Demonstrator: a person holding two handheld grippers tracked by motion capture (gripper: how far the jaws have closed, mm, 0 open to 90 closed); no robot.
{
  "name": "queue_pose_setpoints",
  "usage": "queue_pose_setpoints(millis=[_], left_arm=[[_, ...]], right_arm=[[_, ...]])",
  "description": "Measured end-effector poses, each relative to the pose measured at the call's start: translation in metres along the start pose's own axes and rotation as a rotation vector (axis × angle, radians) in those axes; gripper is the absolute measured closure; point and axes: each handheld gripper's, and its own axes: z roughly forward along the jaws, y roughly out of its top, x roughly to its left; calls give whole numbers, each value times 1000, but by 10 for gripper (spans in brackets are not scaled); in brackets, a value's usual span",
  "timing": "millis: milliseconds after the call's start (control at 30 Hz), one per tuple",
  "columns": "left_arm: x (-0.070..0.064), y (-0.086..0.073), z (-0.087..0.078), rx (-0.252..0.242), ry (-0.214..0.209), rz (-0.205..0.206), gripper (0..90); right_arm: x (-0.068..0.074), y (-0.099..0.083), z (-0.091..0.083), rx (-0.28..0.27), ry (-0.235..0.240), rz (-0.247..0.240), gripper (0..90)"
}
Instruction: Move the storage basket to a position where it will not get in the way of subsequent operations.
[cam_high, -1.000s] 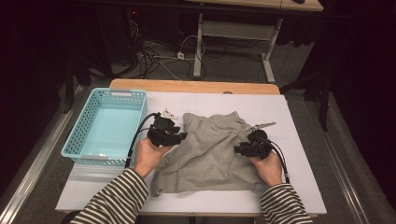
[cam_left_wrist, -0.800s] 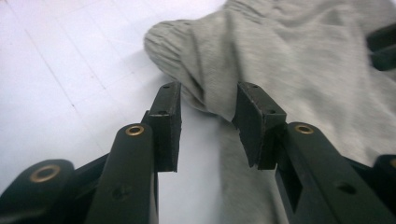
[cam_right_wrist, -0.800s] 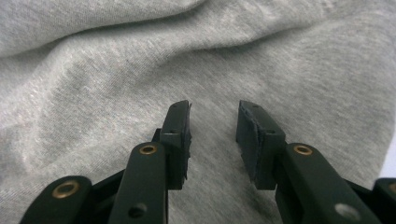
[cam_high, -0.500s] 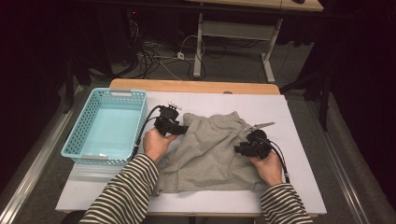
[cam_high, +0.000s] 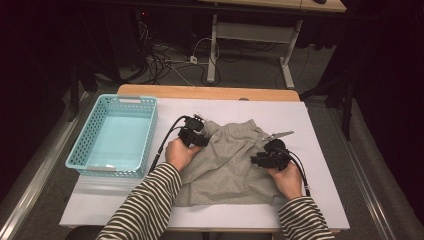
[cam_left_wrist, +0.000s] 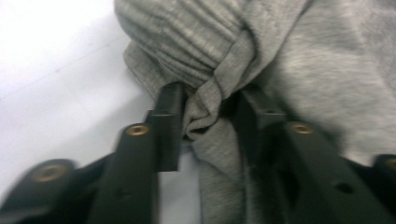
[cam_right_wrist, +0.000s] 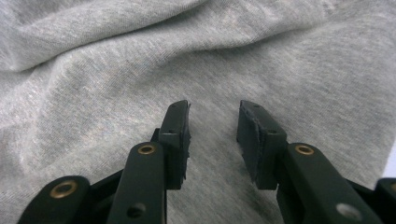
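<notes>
Table: white top (cam_high: 320, 150), basket (cam_high: 114, 135) left of left claw.
Left claw (cam_left_wrist: 205, 112): jaws apart around a fold of grey cloth (cam_high: 230, 160).
Right claw (cam_right_wrist: 214, 126): released, jaws apart over cloth.

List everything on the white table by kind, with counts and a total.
Grey garment: 1
Light blue basket: 1
Handheld grippers: 2, left gripper and right gripper
Total: 4
</notes>
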Motion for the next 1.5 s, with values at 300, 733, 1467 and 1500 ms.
queue_pose_setpoints(millis=[300, 733, 1467, 1500], left_arm=[[7, 14, -37, -7, 42, 39, 780], [52, 19, -80, -57, 199, -56, 780], [-4, -45, -91, -58, 55, 64, 444], [-9, -52, -90, -59, 41, 73, 444]], right_arm=[[0, 0, 0, -2, -1, -5, 640], [2, -1, 1, -10, -12, -12, 618], [6, -3, 2, -24, -27, -29, 580], [6, -3, 2, -25, -26, -29, 580]])
